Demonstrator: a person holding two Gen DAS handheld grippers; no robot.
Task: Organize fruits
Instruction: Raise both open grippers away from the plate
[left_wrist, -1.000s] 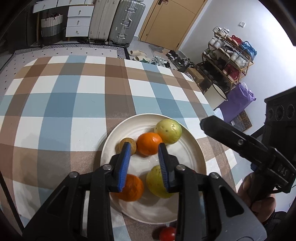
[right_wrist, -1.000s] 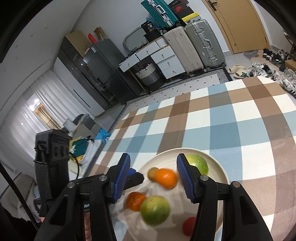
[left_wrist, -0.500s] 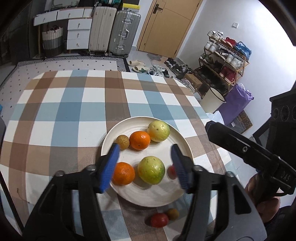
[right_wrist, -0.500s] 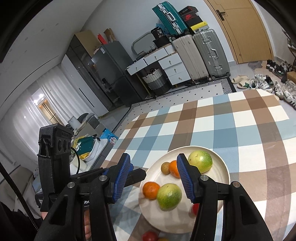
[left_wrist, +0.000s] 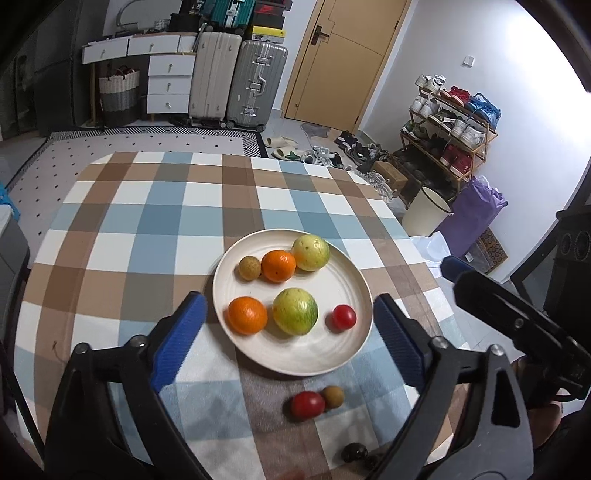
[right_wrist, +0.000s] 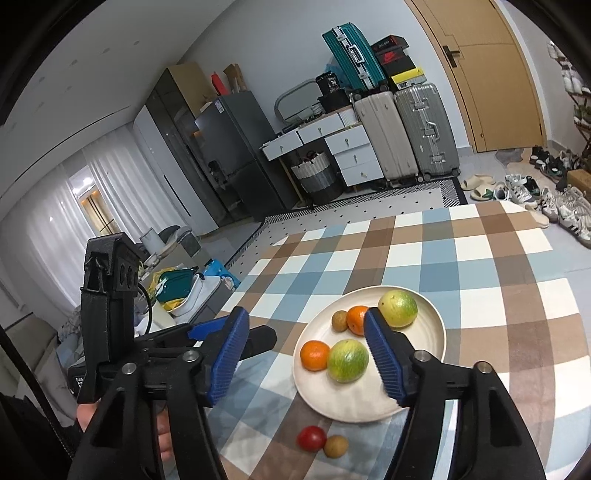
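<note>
A white plate (left_wrist: 295, 365) on the checked tablecloth holds two oranges (left_wrist: 246, 315), two yellow-green fruits (left_wrist: 295, 311), a small brown fruit (left_wrist: 249, 267) and a red tomato (left_wrist: 344, 316). Another tomato (left_wrist: 307, 405) and a brown fruit (left_wrist: 333, 397) lie on the cloth just in front of the plate. My left gripper (left_wrist: 287, 299) hovers above and behind the plate, its jaws opening wide with nothing gripped. My right gripper (right_wrist: 306, 314) is also opening, empty, over the plate's (right_wrist: 369, 415) near left side. Its right finger hides the plate's tomato.
A small dark object (left_wrist: 354, 452) lies near the table's front edge. The right gripper's body (left_wrist: 517, 325) stands at the table's right side, with a hand below it. Suitcases, drawers, a shoe rack and a bin stand beyond the table.
Both grippers have pulled back and up from the plate, so more of the table shows. The left jaws went from nearly shut to wide; the right jaws widened too.
</note>
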